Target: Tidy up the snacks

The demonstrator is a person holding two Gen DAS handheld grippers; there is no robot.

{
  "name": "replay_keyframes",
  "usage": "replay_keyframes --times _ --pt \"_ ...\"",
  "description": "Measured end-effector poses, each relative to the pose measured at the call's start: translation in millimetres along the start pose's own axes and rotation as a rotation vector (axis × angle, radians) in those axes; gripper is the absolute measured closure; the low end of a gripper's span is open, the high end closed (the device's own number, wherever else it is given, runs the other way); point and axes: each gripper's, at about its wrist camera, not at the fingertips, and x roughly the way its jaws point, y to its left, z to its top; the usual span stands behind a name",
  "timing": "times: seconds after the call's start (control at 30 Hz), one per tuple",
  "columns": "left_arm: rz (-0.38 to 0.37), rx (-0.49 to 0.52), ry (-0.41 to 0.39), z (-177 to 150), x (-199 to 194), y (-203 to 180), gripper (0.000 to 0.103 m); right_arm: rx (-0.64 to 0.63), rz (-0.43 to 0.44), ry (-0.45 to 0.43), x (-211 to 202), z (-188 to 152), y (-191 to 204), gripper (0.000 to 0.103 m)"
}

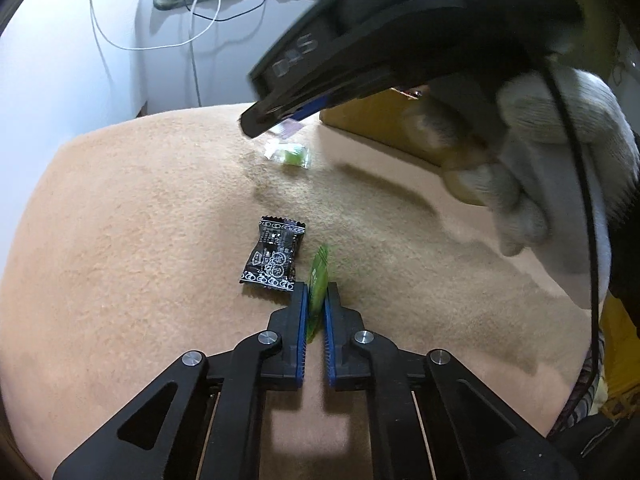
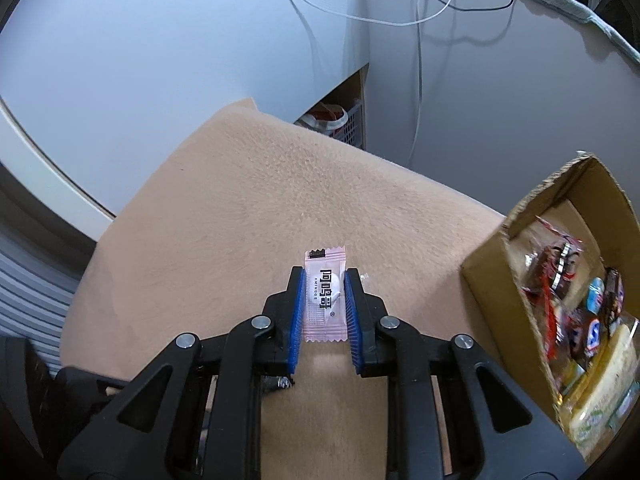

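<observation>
Snacks, assorted, wrapped singly; two in grip, two loose, remainder boxed. Item one: pink sachet, clamped flat between the blue pads of the right gripper, long axis running straight out along the fingers, its crimped far end projecting past the tips. Item two: green packet, held edge-on between the closed-down pads of the left gripper, standing thin and upright, its top leaning slightly away. Item three: black wrapper, loose on the tan cloth, just beside the left fingertips on their left, long axis roughly parallel to the fingers. Item four: clear wrapper with green contents, loose, farther out on the cloth, lying beneath the tips of the right gripper as the left camera recorded it. Receptacle: cardboard box, open, already stocked with mixed bars and packets, standing at the cloth's right edge. Relation governing the coming move, as judged: the box lay to the right of the right-hand fingers and near them, while the left gripper sat well across the cloth from it, so the pink sachet had the shorter carry, a sideways swing to the right over the box wall. Gloved hand on the right tool noted. Background: white wall, trailing cables.
</observation>
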Motion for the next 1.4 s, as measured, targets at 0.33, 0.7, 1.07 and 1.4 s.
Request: replay_keyframes --times 0.33,0.7,1.07,1.4 --pt "-0.04 -0.106 -0.055 0 -15 22 0.099 0.023 0.054 -0.086 -55 -22 -11 0.083" --pt "-0.065 -0.109 -0.17 30 -47 10 0.099 0.051 0.008 -0.182 -129 -61 -46 0.083" --pt "-0.122 -0.063 -0.244 97 -33 -20 0.099 0.12 -0.092 -0.229 -173 -76 -107 0.083" --pt "-0.124 -0.016 -0.252 145 -4 -51 0.099 0.155 -0.131 -0.231 -179 -85 -149 0.083"
